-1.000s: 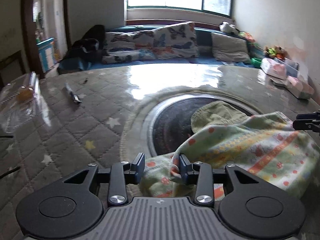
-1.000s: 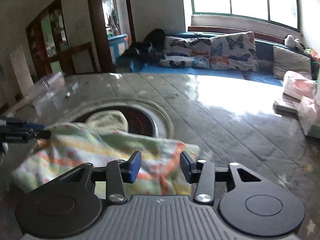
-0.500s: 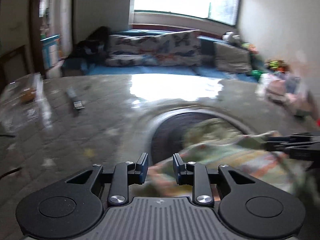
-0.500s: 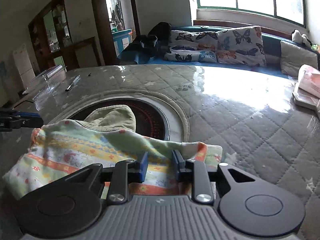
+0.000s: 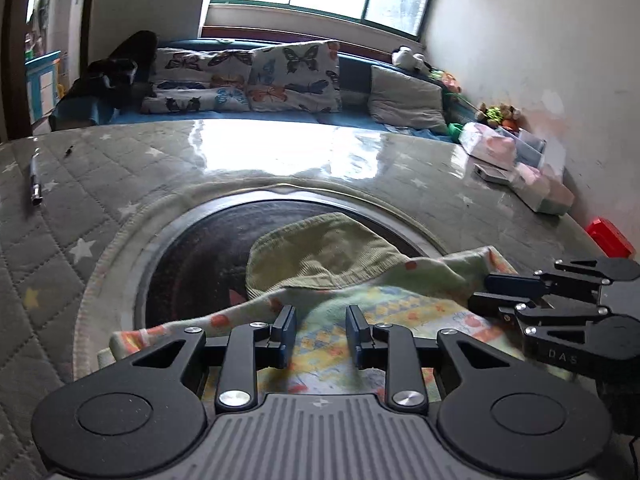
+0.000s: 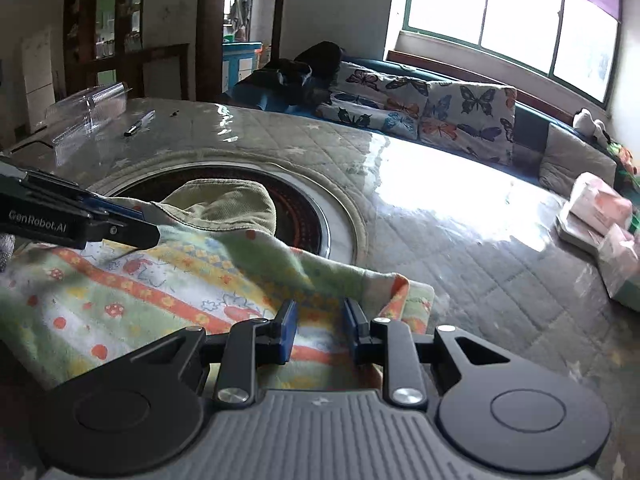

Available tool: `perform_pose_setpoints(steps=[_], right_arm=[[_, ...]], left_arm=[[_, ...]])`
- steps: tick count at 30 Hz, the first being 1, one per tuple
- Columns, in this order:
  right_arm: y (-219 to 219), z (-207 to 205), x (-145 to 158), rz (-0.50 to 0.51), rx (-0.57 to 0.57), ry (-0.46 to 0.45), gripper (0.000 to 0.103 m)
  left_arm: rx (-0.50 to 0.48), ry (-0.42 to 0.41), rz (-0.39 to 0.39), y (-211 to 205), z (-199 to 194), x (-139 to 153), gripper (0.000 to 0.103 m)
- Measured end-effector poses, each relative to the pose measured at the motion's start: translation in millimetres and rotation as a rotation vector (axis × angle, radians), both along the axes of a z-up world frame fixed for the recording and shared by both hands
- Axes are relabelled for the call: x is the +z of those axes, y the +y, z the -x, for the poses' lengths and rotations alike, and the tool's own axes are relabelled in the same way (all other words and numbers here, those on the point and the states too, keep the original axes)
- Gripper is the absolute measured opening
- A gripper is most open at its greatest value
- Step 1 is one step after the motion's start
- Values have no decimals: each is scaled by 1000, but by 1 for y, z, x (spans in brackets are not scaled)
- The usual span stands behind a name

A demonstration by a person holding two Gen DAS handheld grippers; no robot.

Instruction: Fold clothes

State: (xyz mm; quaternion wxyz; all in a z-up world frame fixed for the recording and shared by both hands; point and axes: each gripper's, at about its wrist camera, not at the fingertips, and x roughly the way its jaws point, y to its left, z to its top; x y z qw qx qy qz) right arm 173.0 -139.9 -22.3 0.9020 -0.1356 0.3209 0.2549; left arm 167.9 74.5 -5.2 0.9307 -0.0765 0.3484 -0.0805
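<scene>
A patterned child's garment (image 5: 404, 304), green and white with orange stripes and an olive corduroy part (image 5: 320, 256), lies on the quilted table over a round dark inset. It also shows in the right wrist view (image 6: 168, 292). My left gripper (image 5: 320, 332) hovers low over the garment's near edge, jaws apart with cloth lying between them. My right gripper (image 6: 318, 330) stands the same way over the garment's right edge, jaws apart. Each gripper shows in the other's view: the right one (image 5: 480, 292) and the left one (image 6: 152, 232), both with fingertips over the cloth.
The table has a grey star-quilted cover (image 5: 80, 208) and a round dark inset (image 5: 208, 252). A pen (image 6: 138, 124) and a clear plastic box (image 6: 88, 108) lie far left. Pink packages (image 6: 600, 216) sit at the right. A red box (image 5: 610, 236) is near the right edge.
Both grippers have come closer together over the garment and lower. Their jaws narrowed half a second ago and now stand a little wider. The garment lies flatter.
</scene>
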Motion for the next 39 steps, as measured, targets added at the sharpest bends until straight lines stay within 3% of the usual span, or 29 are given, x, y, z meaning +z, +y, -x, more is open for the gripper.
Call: perform_pose_setpoints(steps=[6, 11, 15, 22, 29, 39], right_arm=[[-14, 7, 10, -31, -62, 52, 24], [-7, 5, 28, -108, -26, 31, 24], [19, -12, 27, -154, 32, 63, 25], [50, -31, 7, -88, 64, 101, 30], [56, 1, 21, -107, 160, 65, 37], [54, 65, 16, -63, 259, 36, 37]], left_arm=[[-9, -18, 1, 1, 5, 4, 29], [-17, -32, 1, 1, 10, 7, 29], [26, -6, -6, 12, 3, 0, 29], [79, 16, -5, 28, 6, -6, 33], [-2, -60, -73, 2, 39, 13, 30], [-74, -102, -113, -24, 90, 2, 30]])
